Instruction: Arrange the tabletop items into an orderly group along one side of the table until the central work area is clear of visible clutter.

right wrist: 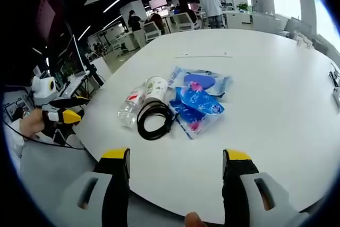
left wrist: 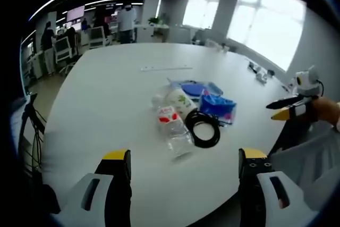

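Left gripper [left wrist: 183, 166] rises from the bottom of the left gripper view with its yellow-tipped jaws spread wide and nothing between them, hanging over the near edge of the white table [left wrist: 111, 104]. Just above it, at the centre of the frame, sits the clutter — a clear plastic bottle [left wrist: 172, 126] with a red label lying on its side, a black cable coil [left wrist: 203, 127] touching its right flank, a white bottle [left wrist: 179, 101] behind them, and blue plastic packets [left wrist: 218, 106] at the upper right of the pile. A thin pale strip [left wrist: 166, 68] lies apart, further up the table.

Over to the right gripper view — the right gripper [right wrist: 175, 168] is at the bottom edge too, jaws wide apart and holding nothing. The same pile is at mid-frame: bottle [right wrist: 129, 109] on the left, coil [right wrist: 154, 119] just beside it, white bottle [right wrist: 155, 89] above, blue packets [right wrist: 199, 102] to the right. At the left edge of this frame the other gripper shows, its tips close together. People stand at desks in the upper background.
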Motion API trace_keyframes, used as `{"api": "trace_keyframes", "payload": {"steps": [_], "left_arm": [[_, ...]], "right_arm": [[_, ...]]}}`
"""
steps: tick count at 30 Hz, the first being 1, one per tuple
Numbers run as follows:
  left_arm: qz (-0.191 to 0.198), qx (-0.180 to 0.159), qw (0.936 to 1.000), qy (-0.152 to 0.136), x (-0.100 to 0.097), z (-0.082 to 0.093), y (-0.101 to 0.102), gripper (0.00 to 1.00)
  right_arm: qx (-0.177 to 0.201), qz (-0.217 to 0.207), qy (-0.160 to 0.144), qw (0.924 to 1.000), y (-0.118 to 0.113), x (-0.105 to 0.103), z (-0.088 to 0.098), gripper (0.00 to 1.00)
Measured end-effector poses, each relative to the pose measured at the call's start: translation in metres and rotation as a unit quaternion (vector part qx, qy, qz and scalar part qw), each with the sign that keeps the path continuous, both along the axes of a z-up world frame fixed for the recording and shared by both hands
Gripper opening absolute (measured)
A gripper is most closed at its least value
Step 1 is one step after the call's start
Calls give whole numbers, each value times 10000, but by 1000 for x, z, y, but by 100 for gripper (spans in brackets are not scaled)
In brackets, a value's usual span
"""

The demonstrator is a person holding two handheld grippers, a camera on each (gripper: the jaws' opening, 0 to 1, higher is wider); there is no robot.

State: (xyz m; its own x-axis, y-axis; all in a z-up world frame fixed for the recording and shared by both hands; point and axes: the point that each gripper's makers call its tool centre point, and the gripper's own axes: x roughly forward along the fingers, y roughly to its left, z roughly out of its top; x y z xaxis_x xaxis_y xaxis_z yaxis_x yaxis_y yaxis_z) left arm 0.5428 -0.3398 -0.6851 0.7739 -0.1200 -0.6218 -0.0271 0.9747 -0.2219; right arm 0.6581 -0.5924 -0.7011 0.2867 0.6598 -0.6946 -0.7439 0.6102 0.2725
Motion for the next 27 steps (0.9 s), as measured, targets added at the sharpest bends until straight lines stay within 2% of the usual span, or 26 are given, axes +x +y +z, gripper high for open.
{"api": "trace_keyframes", "payload": {"steps": [14,27], "left_arm": [[-23,-38,10000,51,5,0,7,79],[-115,1,9999,10,20,6,12,79]], "right_arm": [[-15,106,10,9999,14,-2,3,68],[-136,191,9,9997,13,4,0,68]]}}
